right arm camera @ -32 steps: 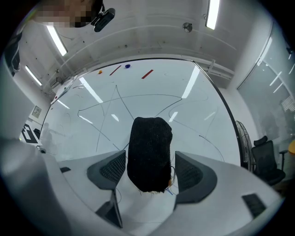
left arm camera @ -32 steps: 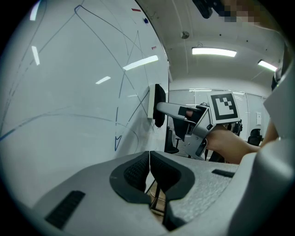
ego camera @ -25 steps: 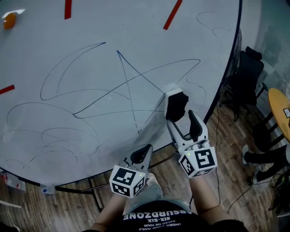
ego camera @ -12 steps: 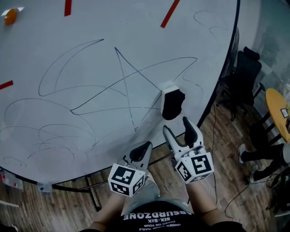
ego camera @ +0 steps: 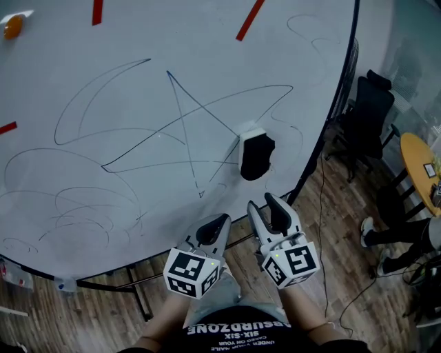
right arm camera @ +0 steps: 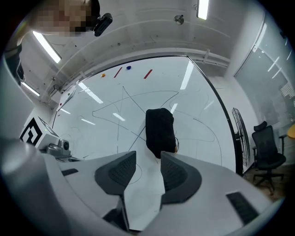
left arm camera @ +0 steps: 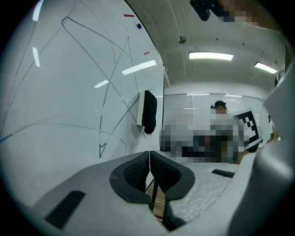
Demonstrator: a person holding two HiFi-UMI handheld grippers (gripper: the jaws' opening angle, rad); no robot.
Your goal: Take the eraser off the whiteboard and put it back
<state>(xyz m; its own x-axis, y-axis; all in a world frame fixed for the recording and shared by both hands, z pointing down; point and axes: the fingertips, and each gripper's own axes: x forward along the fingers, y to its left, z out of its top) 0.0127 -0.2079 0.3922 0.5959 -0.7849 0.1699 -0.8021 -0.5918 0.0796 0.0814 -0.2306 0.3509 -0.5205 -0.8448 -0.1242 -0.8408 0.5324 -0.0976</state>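
Note:
The black eraser (ego camera: pixel 256 153) with a white base sticks to the whiteboard (ego camera: pixel 138 83) near its lower right edge, among blue pen lines; it also shows as the eraser (right arm camera: pixel 160 129) and the eraser (left arm camera: pixel 147 112). My right gripper (ego camera: pixel 265 210) is below the eraser and apart from it. Its jaws are closing, still parted, with nothing between them, as the right gripper (right arm camera: pixel 148 169) view shows. My left gripper (ego camera: pixel 215 227) hangs lower left of it, shut and empty, the same left gripper (left arm camera: pixel 149 168) aimed along the board.
Red tape marks (ego camera: pixel 249 19) and an orange magnet (ego camera: pixel 12 26) sit at the board's top. A black office chair (ego camera: pixel 368 110) and a round wooden table (ego camera: pixel 422 169) stand at the right on the wood floor. A person's shoes (ego camera: pixel 372 234) show at the right.
My right gripper has drawn back and down from the eraser, which stays on the board, and its jaws have narrowed. The left gripper has kept still.

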